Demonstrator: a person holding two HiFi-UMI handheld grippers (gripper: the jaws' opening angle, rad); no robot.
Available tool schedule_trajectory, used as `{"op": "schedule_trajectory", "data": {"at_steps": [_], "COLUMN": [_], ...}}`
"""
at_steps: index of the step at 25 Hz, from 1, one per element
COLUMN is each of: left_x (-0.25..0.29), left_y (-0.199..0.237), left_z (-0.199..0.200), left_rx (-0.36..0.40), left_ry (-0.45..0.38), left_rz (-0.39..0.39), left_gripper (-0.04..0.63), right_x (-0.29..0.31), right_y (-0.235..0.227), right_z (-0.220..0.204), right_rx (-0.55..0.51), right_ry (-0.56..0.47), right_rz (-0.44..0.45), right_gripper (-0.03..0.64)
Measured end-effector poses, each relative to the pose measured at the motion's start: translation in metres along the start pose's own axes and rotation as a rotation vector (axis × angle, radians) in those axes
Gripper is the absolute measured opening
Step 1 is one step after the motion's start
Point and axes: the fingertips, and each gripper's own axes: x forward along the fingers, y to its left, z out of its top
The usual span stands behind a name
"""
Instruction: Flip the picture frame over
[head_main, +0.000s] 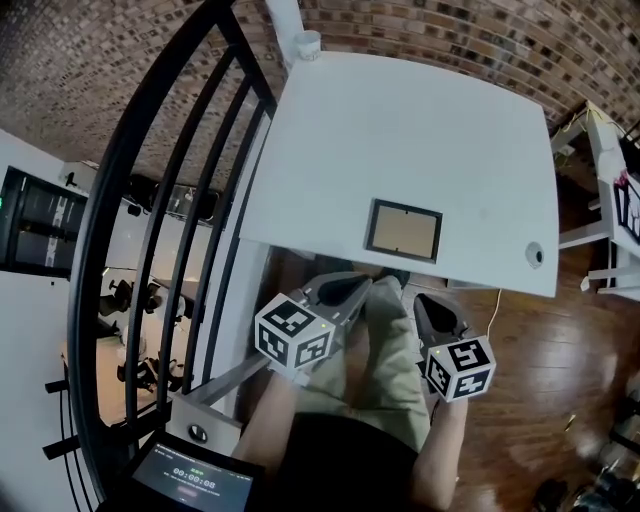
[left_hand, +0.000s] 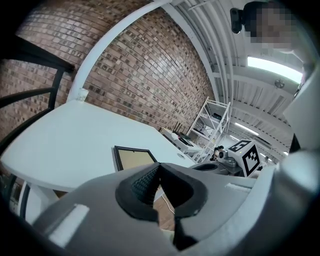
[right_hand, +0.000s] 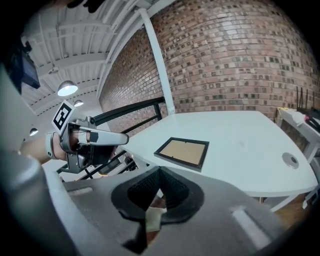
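Observation:
The picture frame (head_main: 403, 230) lies flat near the front edge of the white table (head_main: 400, 120); it has a thin black border around a tan panel. It also shows in the left gripper view (left_hand: 134, 159) and the right gripper view (right_hand: 182, 151). My left gripper (head_main: 357, 288) is shut and empty, held below the table's front edge, short of the frame. Beside it, my right gripper (head_main: 423, 304) is likewise shut with nothing between its pads. Both hang over the person's legs, apart from the frame. Close up, the left gripper (left_hand: 159, 172) and right gripper (right_hand: 159, 179) show their jaws meeting.
A black metal railing (head_main: 160, 200) runs along the table's left side. A small white cup (head_main: 307, 44) stands at the far corner and a round cable hole (head_main: 535, 254) sits at the table's front right. White shelving (head_main: 610, 190) stands to the right on the wooden floor (head_main: 540, 360).

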Motion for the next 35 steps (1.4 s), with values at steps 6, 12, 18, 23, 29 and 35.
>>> {"op": "schedule_trajectory", "data": {"at_steps": [6, 12, 18, 23, 29, 35], "left_x": [0.005, 0.004, 0.004, 0.011, 0.02, 0.033], "left_y": [0.004, 0.015, 0.013, 0.016, 0.021, 0.033], "left_z": [-0.007, -0.015, -0.02, -0.017, -0.018, -0.016], "left_rx": [0.002, -0.009, -0.014, -0.009, 0.011, 0.068], "left_ry": [0.015, 0.029, 0.035, 0.028, 0.037, 0.062], "left_rz": [-0.008, 0.0, -0.022, -0.031, -0.018, 0.022], "left_gripper": [0.015, 0.015, 0.015, 0.029, 0.053, 0.072], "right_x": [0.002, 0.001, 0.002, 0.007, 0.013, 0.021], "right_y": [-0.009, -0.02, -0.029, -0.037, -0.047, -0.059], "right_z": [-0.006, -0.014, -0.019, -0.02, -0.019, -0.017], "right_rx": [-0.002, 0.006, 0.018, 0.02, 0.014, 0.007], "right_ry": [0.008, 0.02, 0.025, 0.022, 0.016, 0.014], "right_rz": [-0.014, -0.037, -0.058, -0.062, -0.075, -0.089], "right_gripper": [-0.009, -0.009, -0.009, -0.008, 0.024, 0.065]}}
